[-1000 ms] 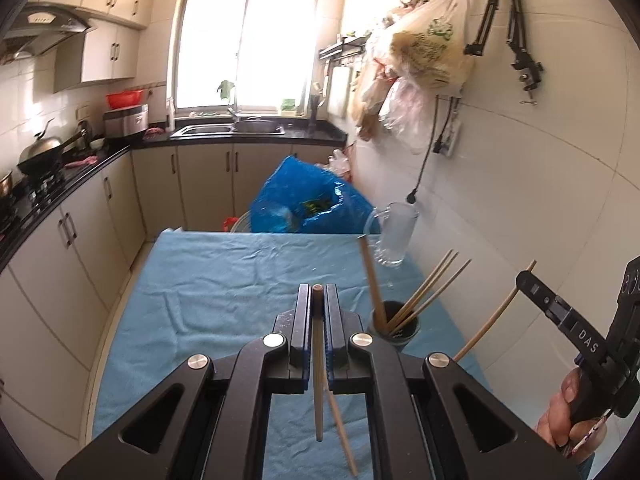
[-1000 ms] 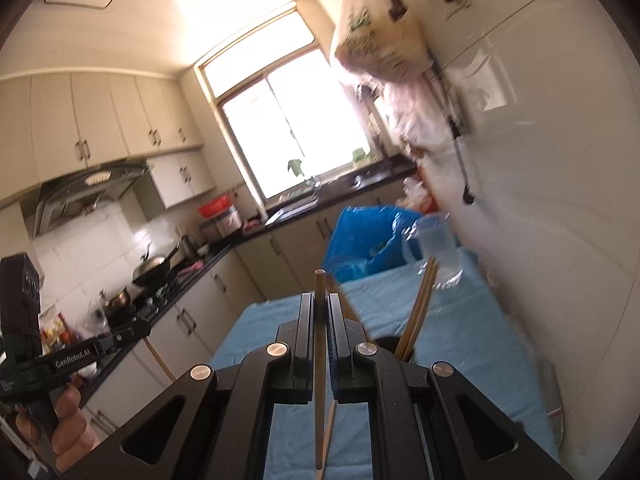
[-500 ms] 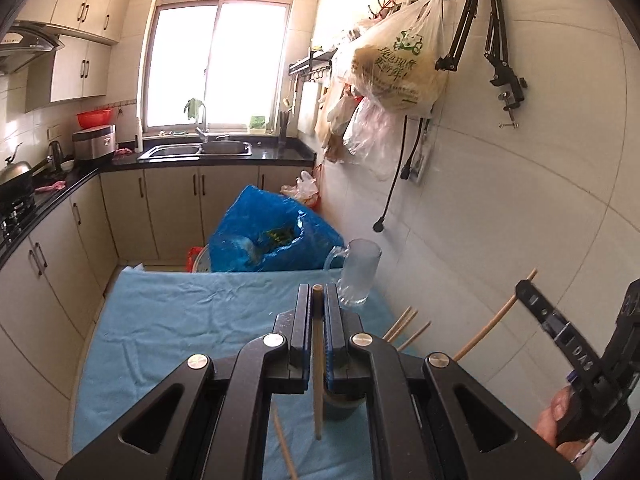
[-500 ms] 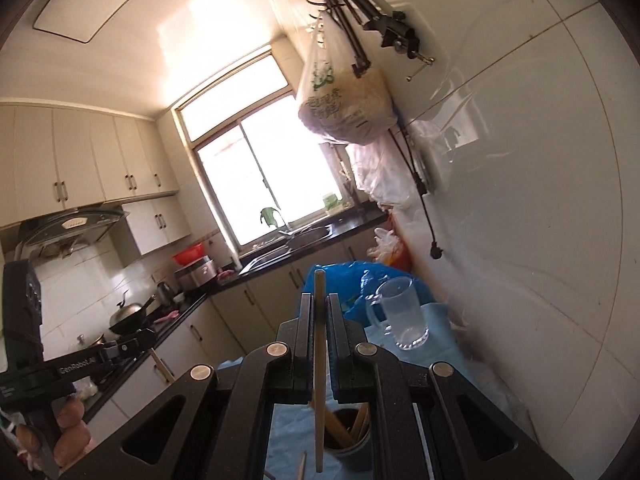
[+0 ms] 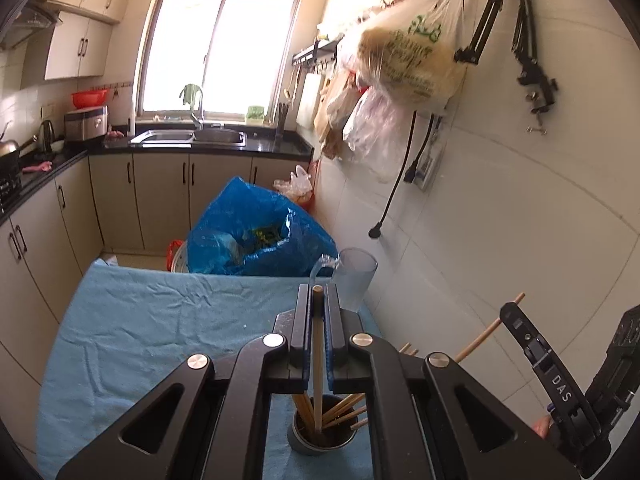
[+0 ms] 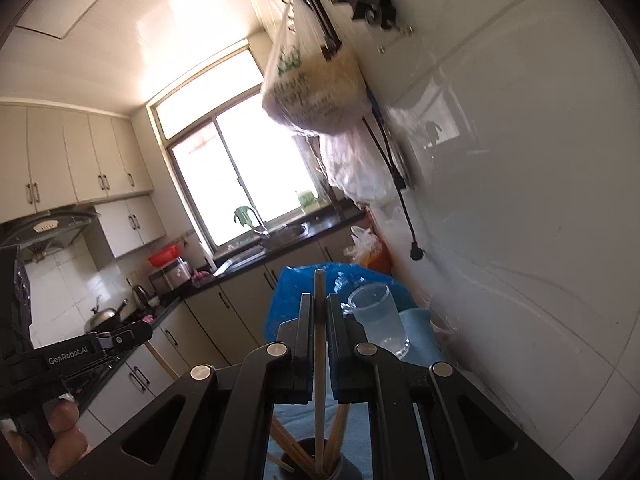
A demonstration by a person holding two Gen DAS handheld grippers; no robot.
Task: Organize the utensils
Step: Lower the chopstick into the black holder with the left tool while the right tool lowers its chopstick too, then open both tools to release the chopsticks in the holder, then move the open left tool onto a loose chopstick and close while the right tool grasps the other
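Note:
My left gripper (image 5: 317, 300) is shut on a wooden chopstick (image 5: 317, 360) held upright, its lower end inside a dark round holder (image 5: 324, 436) that has several chopsticks in it. My right gripper (image 6: 318, 304) is shut on another wooden chopstick (image 6: 319, 360), also upright, its lower end in the same holder (image 6: 320, 466). The right gripper also shows at the right edge of the left wrist view (image 5: 520, 320) with its chopstick (image 5: 488, 330). The left gripper shows at the left edge of the right wrist view (image 6: 132, 334).
The holder stands on a table with a blue cloth (image 5: 160, 320). A clear glass mug (image 5: 354, 280) stands behind it by the white tiled wall (image 5: 500, 220). A blue plastic bag (image 5: 256, 236) lies beyond the table. Bags hang on wall hooks (image 5: 404, 64).
Both grippers have moved over the holder and tilted up; both chopsticks' lower ends now sit in the holder. The holder has come close below the left gripper.

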